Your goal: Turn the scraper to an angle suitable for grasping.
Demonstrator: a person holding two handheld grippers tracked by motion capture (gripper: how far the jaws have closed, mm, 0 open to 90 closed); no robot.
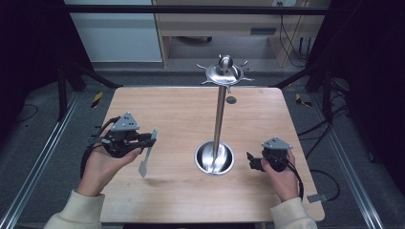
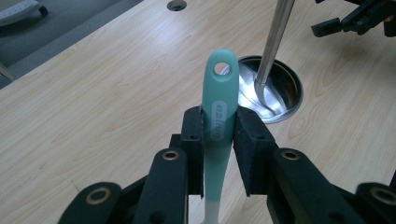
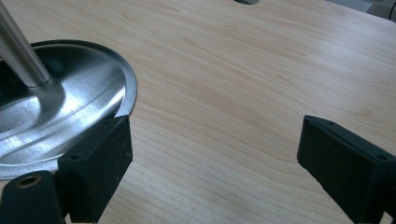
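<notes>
While both hands rest near the table's front edge, the scene reads:
Left gripper (image 2: 218, 140): jaws clamped on the mint-green handle of a small utensil (image 2: 218, 107), its pale blade end hanging toward the wooden table (image 1: 167, 119).
Right gripper (image 3: 215, 154): jaws spread wide, holding nothing, just beside the round base.
Steel stand (image 1: 219, 119): upright, mid-table, between the grippers.

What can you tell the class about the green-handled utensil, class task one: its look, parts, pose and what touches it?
The utensil has a mint-green, plastic-looking handle with a hanging hole near its end and raised lettering along it. The handle pales to a whitish shaft and a small flat blade. The left tongs are clamped on the handle from both sides. It hangs tilted, blade end down, above the wooden table, left of the metal stand.
</notes>
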